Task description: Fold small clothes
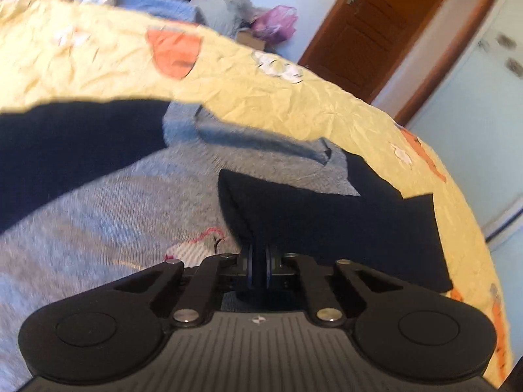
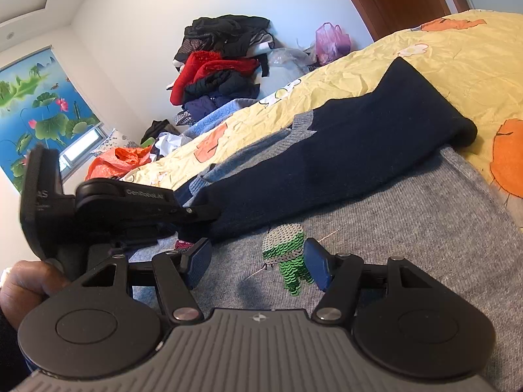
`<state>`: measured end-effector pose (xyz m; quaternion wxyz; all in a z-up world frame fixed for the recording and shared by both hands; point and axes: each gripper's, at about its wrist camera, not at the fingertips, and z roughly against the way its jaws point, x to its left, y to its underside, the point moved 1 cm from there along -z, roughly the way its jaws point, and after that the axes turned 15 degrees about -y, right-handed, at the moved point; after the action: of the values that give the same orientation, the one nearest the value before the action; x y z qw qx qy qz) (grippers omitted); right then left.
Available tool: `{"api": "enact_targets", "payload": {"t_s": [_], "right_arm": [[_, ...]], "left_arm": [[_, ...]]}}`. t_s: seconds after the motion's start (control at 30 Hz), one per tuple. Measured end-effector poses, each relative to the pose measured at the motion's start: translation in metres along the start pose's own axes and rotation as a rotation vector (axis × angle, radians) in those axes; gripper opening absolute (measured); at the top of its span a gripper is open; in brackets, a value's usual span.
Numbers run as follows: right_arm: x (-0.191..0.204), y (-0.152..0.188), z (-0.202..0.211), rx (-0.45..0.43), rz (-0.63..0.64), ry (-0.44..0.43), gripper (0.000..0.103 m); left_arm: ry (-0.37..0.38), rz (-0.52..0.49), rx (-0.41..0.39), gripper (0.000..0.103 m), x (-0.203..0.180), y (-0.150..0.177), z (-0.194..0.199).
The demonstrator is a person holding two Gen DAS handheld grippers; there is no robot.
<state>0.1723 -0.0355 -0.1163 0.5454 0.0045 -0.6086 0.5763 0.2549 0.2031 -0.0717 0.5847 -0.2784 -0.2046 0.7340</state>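
Observation:
A small grey sweater (image 1: 98, 222) with navy sleeves lies flat on the yellow bedspread (image 1: 261, 98). Its collar (image 1: 255, 137) points away from me. My left gripper (image 1: 260, 261) is shut on the cuff end of one navy sleeve (image 1: 327, 225), which is drawn over the grey body. The other navy sleeve (image 1: 65, 150) lies at the left. In the right wrist view my right gripper (image 2: 258, 266) is open just above the grey sweater (image 2: 408, 228), with a green sequin figure (image 2: 287, 261) between its fingers. There the left gripper (image 2: 209, 214) pinches the navy sleeve (image 2: 327, 163) lying across the chest.
The bedspread (image 2: 441, 65) stretches beyond the sweater with orange patches. A pile of clothes (image 2: 222, 75), a pink bag (image 2: 331, 42) and an orange bag (image 2: 121, 160) sit past the bed's far edge. A brown door (image 1: 369, 32) stands behind. A hand (image 2: 26, 281) holds the left gripper's handle.

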Motion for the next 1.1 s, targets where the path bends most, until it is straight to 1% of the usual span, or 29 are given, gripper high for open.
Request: {"api": "enact_targets", "payload": {"t_s": [0.03,0.1,0.17,0.23,0.33,0.4,0.5,0.53,0.57,0.6,0.63,0.67,0.73,0.83,0.9,0.93,0.97,1.0,1.07,1.1], "right_arm": [[0.0,0.0,0.0,0.0,-0.001,-0.001,0.065],[0.0,0.001,0.001,-0.003,-0.004,-0.002,0.064],[0.0,0.001,0.002,-0.004,-0.005,-0.002,0.064],[0.001,0.001,0.001,-0.004,-0.004,-0.001,0.064],[0.0,0.001,0.001,-0.004,-0.002,-0.001,0.064],[0.001,0.001,0.001,-0.003,-0.001,0.0,0.064],[0.002,0.001,0.002,0.004,0.004,0.007,0.064],[0.004,-0.001,0.003,0.008,0.011,0.012,0.065],[0.005,-0.006,0.004,0.008,0.029,0.026,0.065],[0.006,-0.013,0.005,0.002,0.057,0.052,0.066],[0.007,-0.022,0.005,-0.008,0.083,0.073,0.066],[0.007,-0.034,0.004,-0.017,0.105,0.09,0.066],[0.005,-0.056,-0.008,0.003,0.156,0.152,0.066],[-0.004,-0.073,-0.042,0.096,0.261,0.257,0.066],[-0.01,-0.071,-0.061,0.159,0.323,0.317,0.067],[-0.014,-0.067,-0.067,0.184,0.338,0.331,0.067],[-0.016,-0.062,-0.068,0.174,0.366,0.33,0.072],[-0.016,-0.056,-0.069,0.17,0.393,0.315,0.08],[-0.013,-0.053,-0.072,0.189,0.411,0.306,0.085],[-0.013,-0.054,-0.073,0.191,0.409,0.303,0.086]], "left_arm": [[-0.001,-0.009,-0.026,0.005,-0.001,-0.002,0.007],[0.004,0.01,-0.079,0.005,0.007,-0.007,0.023],[-0.025,0.038,-0.118,0.005,0.018,-0.011,0.032],[-0.068,0.052,-0.113,0.005,0.035,-0.007,0.033],[-0.133,0.037,-0.038,0.005,0.049,0.007,0.015],[-0.134,0.023,-0.067,0.006,0.051,0.014,0.012],[-0.159,0.042,-0.074,0.009,0.049,0.014,0.013],[-0.175,0.053,-0.081,0.013,0.05,0.014,0.018],[-0.193,0.067,-0.09,0.02,0.052,0.016,0.026],[-0.201,0.076,-0.104,0.025,0.055,0.018,0.035],[-0.201,0.081,-0.125,0.04,0.06,0.019,0.044],[-0.197,0.088,-0.154,0.065,0.066,0.024,0.059],[-0.201,0.119,-0.202,0.09,0.084,0.03,0.076],[-0.211,0.204,-0.235,0.09,0.124,0.039,0.099],[-0.228,0.305,-0.25,0.09,0.159,0.045,0.111],[-0.236,0.359,-0.253,0.09,0.178,0.048,0.116],[-0.249,0.416,-0.255,0.09,0.199,0.051,0.12],[-0.265,0.477,-0.259,0.09,0.221,0.054,0.125],[-0.292,0.609,-0.275,0.09,0.267,0.059,0.135],[-0.305,0.686,-0.287,0.09,0.291,0.061,0.139]]}}
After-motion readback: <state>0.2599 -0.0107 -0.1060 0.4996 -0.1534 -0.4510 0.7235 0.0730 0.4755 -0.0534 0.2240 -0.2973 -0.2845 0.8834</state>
